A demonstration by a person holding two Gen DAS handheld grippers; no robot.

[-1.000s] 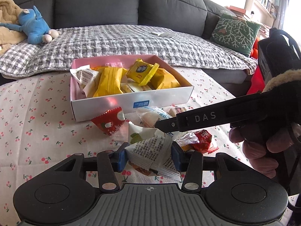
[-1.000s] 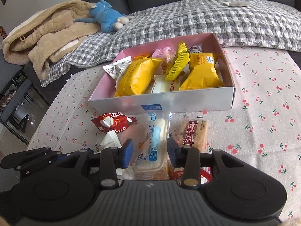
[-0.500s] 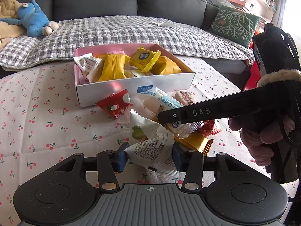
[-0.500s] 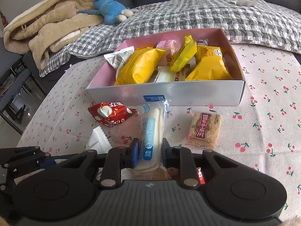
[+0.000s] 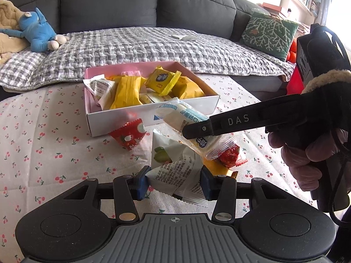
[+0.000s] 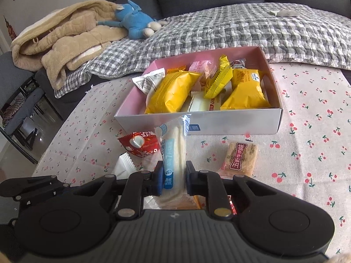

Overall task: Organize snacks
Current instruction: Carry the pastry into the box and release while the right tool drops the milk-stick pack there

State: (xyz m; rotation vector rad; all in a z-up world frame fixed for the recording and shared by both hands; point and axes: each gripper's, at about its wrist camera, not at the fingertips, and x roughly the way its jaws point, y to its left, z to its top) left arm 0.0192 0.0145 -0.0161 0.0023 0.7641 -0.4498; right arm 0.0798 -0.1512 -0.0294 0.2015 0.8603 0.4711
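My left gripper [image 5: 173, 183] is shut on a white snack packet with green print [image 5: 175, 168], held just above the cloth. My right gripper [image 6: 174, 180] is shut on a long clear-and-blue wrapped sandwich snack [image 6: 173, 153], lifted and tilted up; the same snack [image 5: 186, 120] shows in the left wrist view under the right gripper's black finger [image 5: 241, 121]. The white box with pink inside [image 6: 219, 127] holds several yellow and white packets and stands just beyond both grippers.
A red packet [image 6: 140, 146] and a brown biscuit pack [image 6: 241, 160] lie on the cherry-print cloth before the box. Another red packet [image 5: 229, 155] lies under the lifted snack. A sofa with a checked blanket [image 5: 153, 48], a blue plush toy [image 5: 39, 32] and a green cushion [image 5: 269, 32] stands behind.
My right gripper closed on the long blue-and-clear snack and lifted it off the cloth. The left gripper kept its hold on the white packet and rose slightly.
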